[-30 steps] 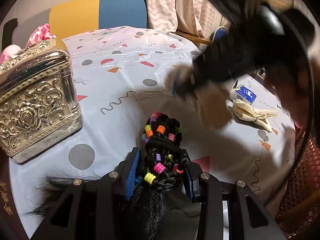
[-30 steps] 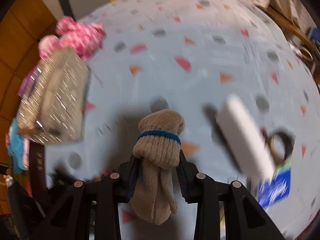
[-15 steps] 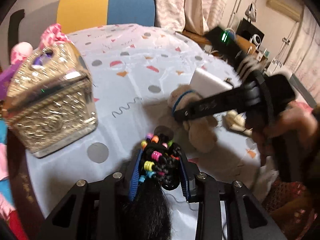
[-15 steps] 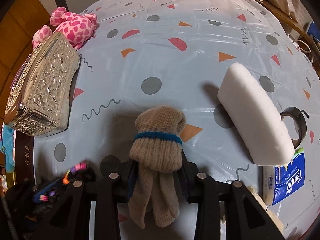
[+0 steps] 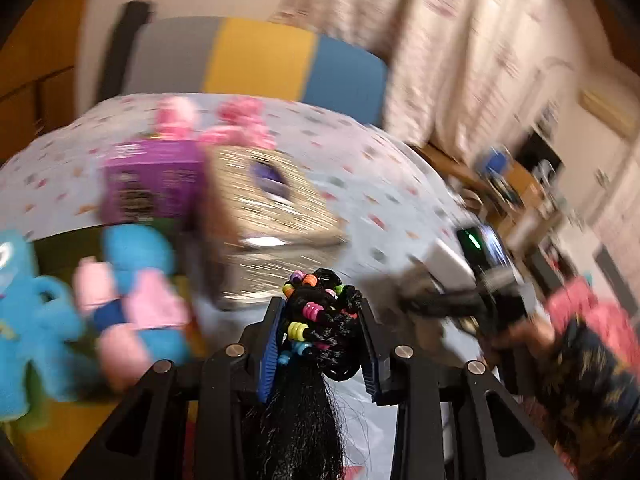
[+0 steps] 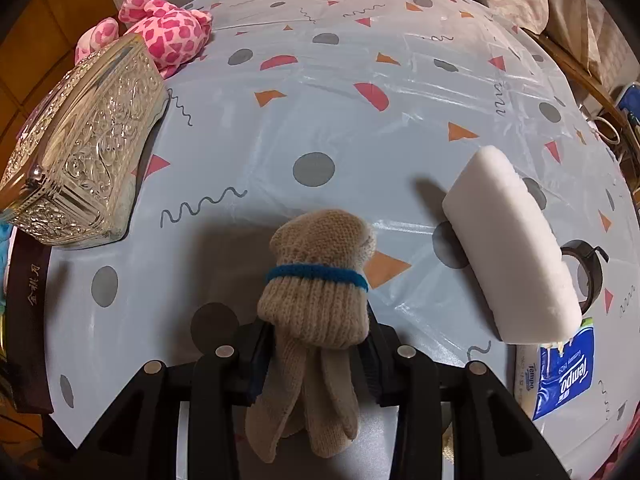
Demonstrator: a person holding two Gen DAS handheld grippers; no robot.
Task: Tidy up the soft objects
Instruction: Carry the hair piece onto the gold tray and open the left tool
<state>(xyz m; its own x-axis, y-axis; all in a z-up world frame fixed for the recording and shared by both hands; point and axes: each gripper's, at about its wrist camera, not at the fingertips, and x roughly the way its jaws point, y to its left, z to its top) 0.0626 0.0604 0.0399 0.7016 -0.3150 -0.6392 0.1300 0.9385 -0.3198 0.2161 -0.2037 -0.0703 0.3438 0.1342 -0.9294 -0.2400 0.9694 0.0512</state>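
Note:
My left gripper (image 5: pixel 322 309) is shut on a black braided hairpiece (image 5: pixel 320 324) strung with coloured beads; its loose hair hangs back between the fingers. It is held in the air, facing the silver embossed box (image 5: pixel 276 208), and this view is blurred by motion. My right gripper (image 6: pixel 320 332) points steeply down over the table, shut on a beige knit glove (image 6: pixel 320 264) with a blue band. The glove's fingers dangle toward the camera. The silver box (image 6: pixel 84 152) also lies at the left of the right wrist view.
A pink spotted plush (image 6: pixel 164 28) lies behind the box. A white foam block (image 6: pixel 512 240), a dark tape roll (image 6: pixel 588 272) and a blue tissue pack (image 6: pixel 564 368) sit at the right. Blue plush toys (image 5: pixel 36 320) and a purple carton (image 5: pixel 152 184) are left of the box.
My left gripper has lifted the hairpiece off the table and swung left toward the silver box and blue plush toys. The right gripper has stayed over the same spot with the glove.

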